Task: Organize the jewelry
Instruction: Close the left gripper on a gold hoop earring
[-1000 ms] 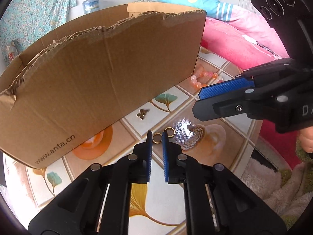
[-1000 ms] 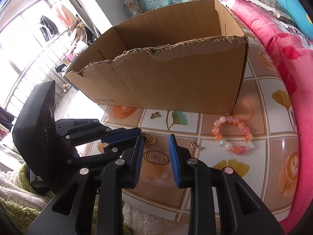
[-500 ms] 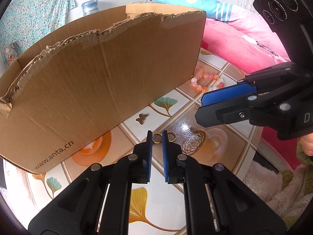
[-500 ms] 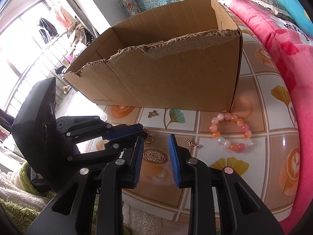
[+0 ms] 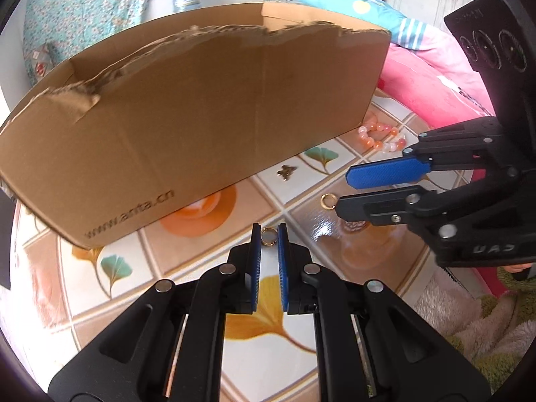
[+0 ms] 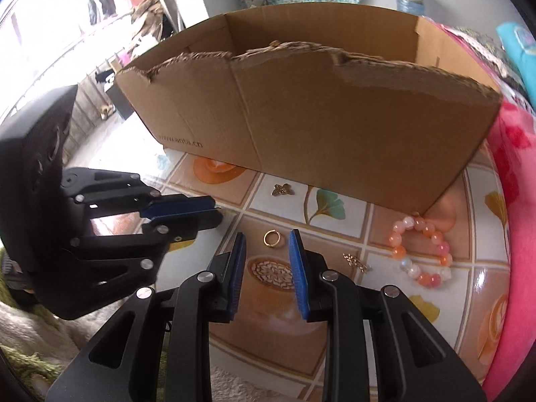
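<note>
While the left gripper (image 5: 269, 234) hangs low over the table (image 5: 187, 261), its blue pads sit close together with a small gold ring (image 5: 267, 236) caught right in the narrow gap at the tips. Are they truly pinching it, or just bracketing it? The pads look to touch both sides of the hoop, so I call it gripped, though lightly. Behind it the cardboard box (image 5: 207, 114) stands broad and open-topped, its torn front wall facing us, and that is surely where the jewelry is headed.

Moving right, a little butterfly charm (image 5: 285, 171) lies just before the box wall. Then the second gold ring (image 6: 271, 238), flat on the table, and this is the one that matters. It lies straight ahead of the right gripper (image 6: 267, 242), just beyond the tips and centred on the gap. Those jaws stand wide, holding nothing. So the right side is clearly the nearer tool here, and a short push forward and down should bracket the hoop. A flat ring is a slippery pick, mind you.

Further right, a small gold leaf charm (image 6: 357, 262) lies near the bead bracelet (image 6: 421, 250), curled by the box's right corner. Both wait untouched.
</note>
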Demonstrator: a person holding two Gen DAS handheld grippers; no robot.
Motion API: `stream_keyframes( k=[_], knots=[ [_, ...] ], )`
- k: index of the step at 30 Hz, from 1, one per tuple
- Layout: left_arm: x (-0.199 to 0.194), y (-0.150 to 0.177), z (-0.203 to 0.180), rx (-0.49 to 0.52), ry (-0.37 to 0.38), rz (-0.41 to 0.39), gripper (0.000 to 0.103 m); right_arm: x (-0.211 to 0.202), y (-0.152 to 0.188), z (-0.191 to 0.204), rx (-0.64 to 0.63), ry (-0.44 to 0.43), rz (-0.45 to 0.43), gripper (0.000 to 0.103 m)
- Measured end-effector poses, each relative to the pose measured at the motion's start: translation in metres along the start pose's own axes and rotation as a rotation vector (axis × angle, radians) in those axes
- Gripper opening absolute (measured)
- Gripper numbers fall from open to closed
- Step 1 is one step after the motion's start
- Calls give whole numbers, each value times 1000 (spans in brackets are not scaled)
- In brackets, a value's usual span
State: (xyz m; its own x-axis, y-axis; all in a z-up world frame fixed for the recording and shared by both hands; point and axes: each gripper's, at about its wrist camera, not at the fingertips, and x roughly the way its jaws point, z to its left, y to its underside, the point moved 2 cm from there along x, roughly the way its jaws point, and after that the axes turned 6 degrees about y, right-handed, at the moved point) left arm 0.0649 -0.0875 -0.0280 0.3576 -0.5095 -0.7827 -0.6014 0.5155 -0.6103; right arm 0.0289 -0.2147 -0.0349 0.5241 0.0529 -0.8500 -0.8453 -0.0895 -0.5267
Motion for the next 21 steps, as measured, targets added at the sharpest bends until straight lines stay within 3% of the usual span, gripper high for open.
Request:
stream_keyframes(
  k=[6, 21],
  knots=[
    [-1, 2, 1, -6, 1, -4, 9, 8, -5, 6, -76, 36, 0, 16],
    [-1, 2, 1, -11, -2, -12, 9, 10, 1, 9, -80, 48, -3, 11]
  ],
)
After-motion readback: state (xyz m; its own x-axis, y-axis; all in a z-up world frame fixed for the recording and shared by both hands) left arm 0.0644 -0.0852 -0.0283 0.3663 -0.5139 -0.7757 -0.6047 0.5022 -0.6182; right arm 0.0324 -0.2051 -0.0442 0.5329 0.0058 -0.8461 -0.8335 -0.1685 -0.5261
